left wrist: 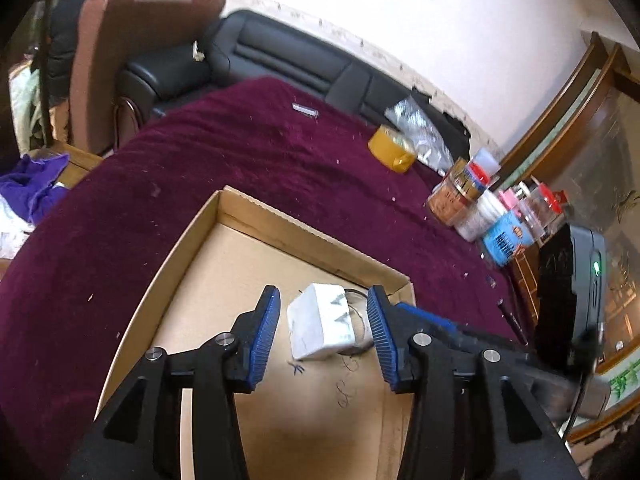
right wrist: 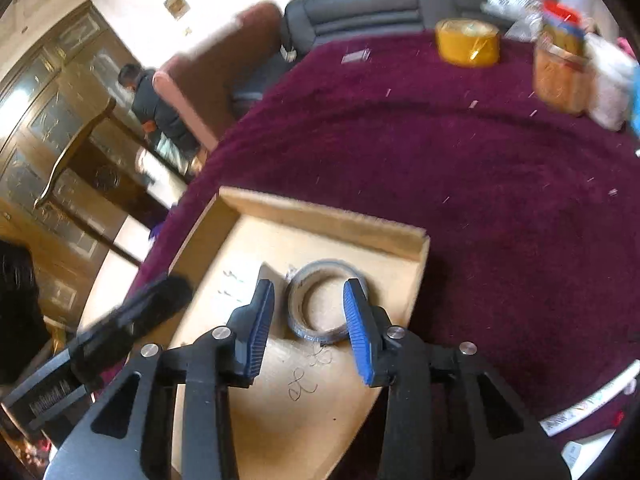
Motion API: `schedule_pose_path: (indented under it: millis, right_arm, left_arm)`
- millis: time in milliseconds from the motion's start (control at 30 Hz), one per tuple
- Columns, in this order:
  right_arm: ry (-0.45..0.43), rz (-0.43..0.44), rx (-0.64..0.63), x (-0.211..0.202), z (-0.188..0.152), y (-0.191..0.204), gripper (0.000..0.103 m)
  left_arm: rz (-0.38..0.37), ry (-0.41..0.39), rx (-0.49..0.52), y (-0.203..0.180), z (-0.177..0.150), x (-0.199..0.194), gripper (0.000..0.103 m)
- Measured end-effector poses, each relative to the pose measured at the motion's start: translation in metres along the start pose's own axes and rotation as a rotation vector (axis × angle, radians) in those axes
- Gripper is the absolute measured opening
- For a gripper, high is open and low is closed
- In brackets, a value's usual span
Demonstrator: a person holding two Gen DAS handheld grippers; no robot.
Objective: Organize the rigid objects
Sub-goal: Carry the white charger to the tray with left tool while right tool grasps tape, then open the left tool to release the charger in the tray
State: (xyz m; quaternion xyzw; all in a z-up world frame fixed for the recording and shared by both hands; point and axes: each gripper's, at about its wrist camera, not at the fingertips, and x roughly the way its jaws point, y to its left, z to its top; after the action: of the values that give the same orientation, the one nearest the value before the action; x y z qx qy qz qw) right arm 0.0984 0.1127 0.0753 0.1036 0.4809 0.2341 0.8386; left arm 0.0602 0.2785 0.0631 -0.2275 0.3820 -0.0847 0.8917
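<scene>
The left gripper [left wrist: 323, 306] is positioned over the shallow cardboard box [left wrist: 312, 236] with its jaws apart. A white plug adapter [left wrist: 320, 322] lies on the box floor between the two blue pads [left wrist: 264, 334], nearer the left pad than the right; a visible gap separates it from each pad, so nothing is clamped. Just beyond the adapter, toward the right pad, the edge of a tape ring [left wrist: 358, 300] shows on the box floor, partly hidden behind the adapter. Past the jaw tips the box's far wall stands, and beyond it the maroon tablecloth [left wrist: 240, 152] extends away. Far ahead and to the right of the jaws sits a yellow tape roll [left wrist: 392, 150], and further right a cluster of jars and containers [left wrist: 472, 196] at the cloth's edge. The right gripper [right wrist: 309, 300] is likewise over the same box [right wrist: 320, 216], jaws apart. The grey tape ring [right wrist: 320, 304] lies flat on the box floor between the pads; the right pad overlaps the ring's rim in this view, and whether it touches cannot be told, while the left pad stands clear. To the left of these jaws the white adapter [right wrist: 240, 280] appears blurred, and the other gripper's black body enters from the left edge. Pen scribbles mark the box floor just behind the ring, near the jaw roots.
</scene>
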Motion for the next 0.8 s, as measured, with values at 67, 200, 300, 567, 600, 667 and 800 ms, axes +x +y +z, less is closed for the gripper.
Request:
schedule_pose_path:
  millis: [67,200,300,567,600,667,800]
  right_arm:
    - [-0.081,-0.019,-0.005,-0.028,0.009,0.004,0.034]
    - [-0.259,-0.083,0.061,-0.098,0.028,-0.011,0.057]
    - [-0.302,-0.175,0.099,-0.136,0.029,-0.044,0.073]
    - [-0.23,-0.359,0.163,-0.196,-0.066,-0.139,0.073]
    - [-0.23,-0.362,0.18,-0.202,-0.077,-0.148,0.073]
    - [-0.248,-0.391,0.192,-0.221,-0.103,-0.167,0.073]
    - [-0.297,-0.447,0.222,-0.242,-0.128,-0.19,0.073]
  left_arm:
    - [0.012,-0.032,0.002,-0.002,-0.007,-0.007,0.046]
    - [0.05,-0.031,0.026,-0.008,-0.021,-0.005,0.047]
    - [0.093,-0.011,0.041,-0.011,-0.028,-0.001,0.047]
    - [0.276,0.205,0.079,-0.01,-0.043,0.031,0.05]
    - [0.275,0.198,0.091,-0.011,-0.046,0.028,0.05]
    - [0.246,0.167,0.105,-0.013,-0.047,0.02,0.05]
    - [0.177,0.053,0.12,-0.021,-0.048,-0.006,0.05]
